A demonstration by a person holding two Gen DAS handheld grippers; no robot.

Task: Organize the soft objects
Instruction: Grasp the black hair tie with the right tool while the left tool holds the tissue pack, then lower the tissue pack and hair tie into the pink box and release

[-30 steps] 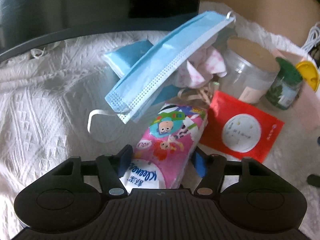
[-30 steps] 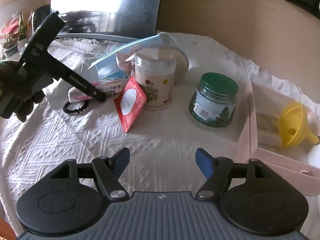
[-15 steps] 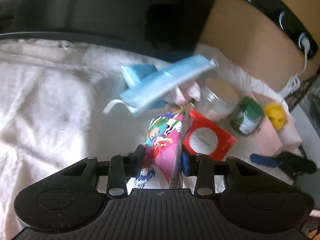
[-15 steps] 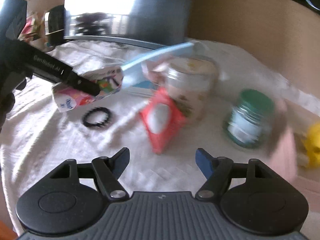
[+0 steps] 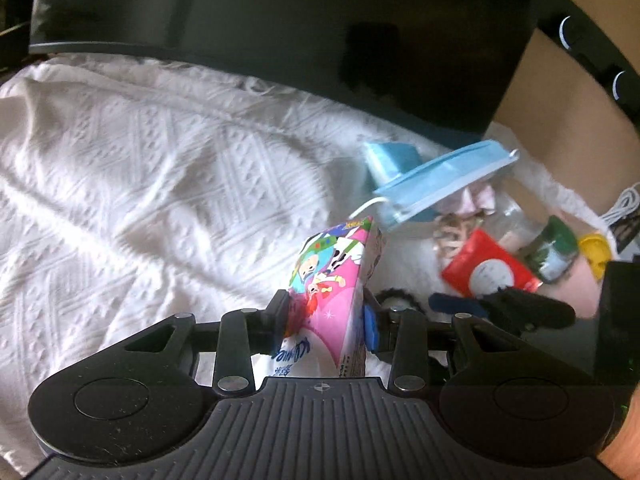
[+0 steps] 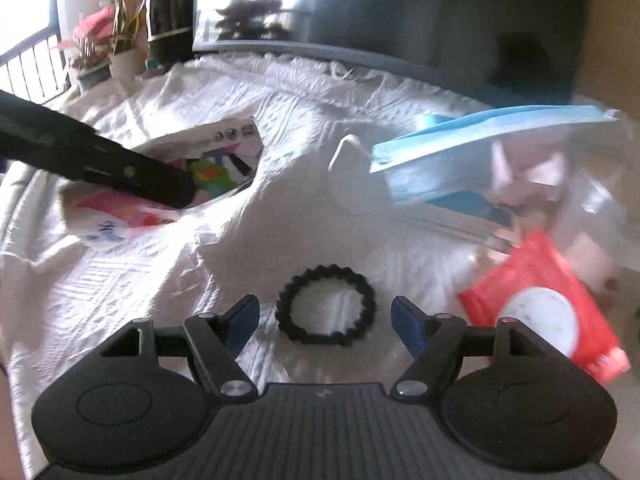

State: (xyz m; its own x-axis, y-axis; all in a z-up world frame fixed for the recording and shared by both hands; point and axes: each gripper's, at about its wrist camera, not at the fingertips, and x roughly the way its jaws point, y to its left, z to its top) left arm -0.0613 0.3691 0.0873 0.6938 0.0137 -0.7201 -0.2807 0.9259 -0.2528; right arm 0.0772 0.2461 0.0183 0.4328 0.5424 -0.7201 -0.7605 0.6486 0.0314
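My left gripper [image 5: 325,312] is shut on a pink cartoon-printed tissue pack [image 5: 332,280], lifted off the white cloth. From the right wrist view the same pack [image 6: 168,184] hangs at the left under the left gripper's black finger [image 6: 120,168]. My right gripper [image 6: 325,318] is open, low over the cloth, with a black hair tie [image 6: 326,306] lying between and just beyond its fingertips. A blue face mask [image 5: 440,176] [image 6: 480,140] leans on a pile at the right. A red sachet [image 5: 488,274] [image 6: 552,312] lies beside it.
A white textured cloth [image 5: 140,184] covers the surface. A dark screen [image 5: 280,12] stands behind. At the right are a clear jar, a green-lidded jar [image 5: 554,254] and a yellow funnel [image 5: 594,250]. Potted plants [image 6: 112,48] stand at the far left.
The left gripper closed on the tissue pack and lifted it away to the left. The right gripper swept left from the jars to the black hair tie.
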